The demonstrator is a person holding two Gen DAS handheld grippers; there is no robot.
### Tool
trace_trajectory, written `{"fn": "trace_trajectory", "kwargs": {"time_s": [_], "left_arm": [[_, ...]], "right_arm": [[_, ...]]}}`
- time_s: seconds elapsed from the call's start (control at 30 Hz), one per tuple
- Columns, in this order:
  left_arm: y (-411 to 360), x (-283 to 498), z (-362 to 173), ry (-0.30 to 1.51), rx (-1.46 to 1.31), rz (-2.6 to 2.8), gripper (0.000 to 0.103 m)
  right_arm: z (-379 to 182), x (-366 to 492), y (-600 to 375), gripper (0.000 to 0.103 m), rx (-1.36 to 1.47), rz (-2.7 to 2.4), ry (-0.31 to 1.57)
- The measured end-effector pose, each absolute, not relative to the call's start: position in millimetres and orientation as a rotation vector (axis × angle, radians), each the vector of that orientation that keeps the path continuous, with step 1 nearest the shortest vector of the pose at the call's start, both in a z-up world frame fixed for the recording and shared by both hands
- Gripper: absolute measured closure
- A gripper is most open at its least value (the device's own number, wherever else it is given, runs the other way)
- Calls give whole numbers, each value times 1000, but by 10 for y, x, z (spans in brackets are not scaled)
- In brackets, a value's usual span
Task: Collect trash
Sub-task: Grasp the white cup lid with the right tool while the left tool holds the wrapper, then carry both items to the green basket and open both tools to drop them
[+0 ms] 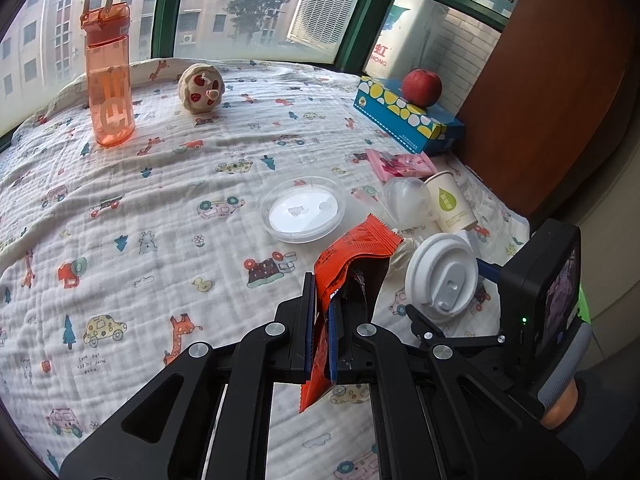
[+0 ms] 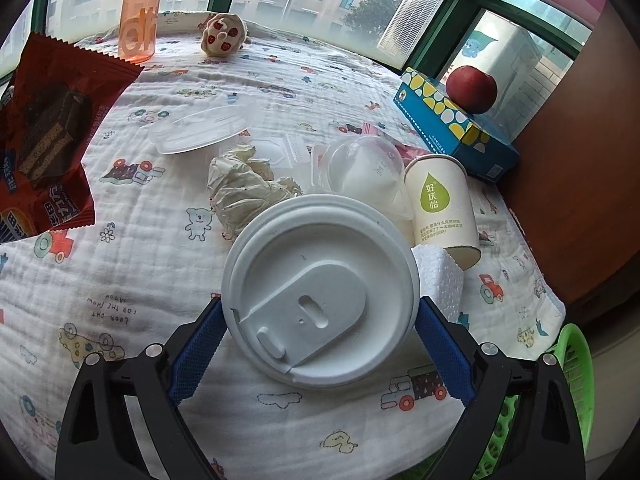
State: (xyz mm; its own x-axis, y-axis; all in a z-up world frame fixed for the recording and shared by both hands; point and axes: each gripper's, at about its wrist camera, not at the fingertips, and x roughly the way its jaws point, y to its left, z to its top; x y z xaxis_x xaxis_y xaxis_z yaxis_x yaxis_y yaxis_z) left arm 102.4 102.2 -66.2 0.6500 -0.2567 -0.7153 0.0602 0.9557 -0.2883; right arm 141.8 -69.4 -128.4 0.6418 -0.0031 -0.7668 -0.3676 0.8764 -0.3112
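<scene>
Orange wrapper (image 1: 352, 256) hangs clamped in the left gripper (image 1: 320, 320), its jaws closed on it. White cup lid (image 2: 320, 288) sits between the right gripper (image 2: 320, 316), whose wide jaws flank its rim without visibly pressing it.

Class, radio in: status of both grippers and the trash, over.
Left gripper shut on red wrapper. Right gripper open, astride white lid, pads not clearly pressing. Foam scrap beside lid; green basket at right.

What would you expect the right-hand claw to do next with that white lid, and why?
Probably squeeze shut on the white cup lid. The right gripper has its blue pads on either side of the lid, with small gaps showing, so nothing is gripped yet. The left gripper already pinches an orange snack wrapper, and a green basket waits at the edge.
</scene>
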Motion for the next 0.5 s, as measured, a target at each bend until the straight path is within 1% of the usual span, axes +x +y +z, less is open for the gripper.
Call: {"fn": "trace_trajectory", "kwargs": {"time_s": [0.2, 0.3, 0.5], "left_arm": [[921, 1000, -556, 828, -234, -207, 99], [827, 1003, -494, 819, -232, -233, 99], [500, 1028, -381, 811, -208, -312, 99]], "right_arm": [[-1002, 1333, -945, 13, -292, 252, 852], [-807, 1277, -1192, 13, -163, 267, 848], [-523, 1095, -1785, 13, -3, 220, 829]]}}
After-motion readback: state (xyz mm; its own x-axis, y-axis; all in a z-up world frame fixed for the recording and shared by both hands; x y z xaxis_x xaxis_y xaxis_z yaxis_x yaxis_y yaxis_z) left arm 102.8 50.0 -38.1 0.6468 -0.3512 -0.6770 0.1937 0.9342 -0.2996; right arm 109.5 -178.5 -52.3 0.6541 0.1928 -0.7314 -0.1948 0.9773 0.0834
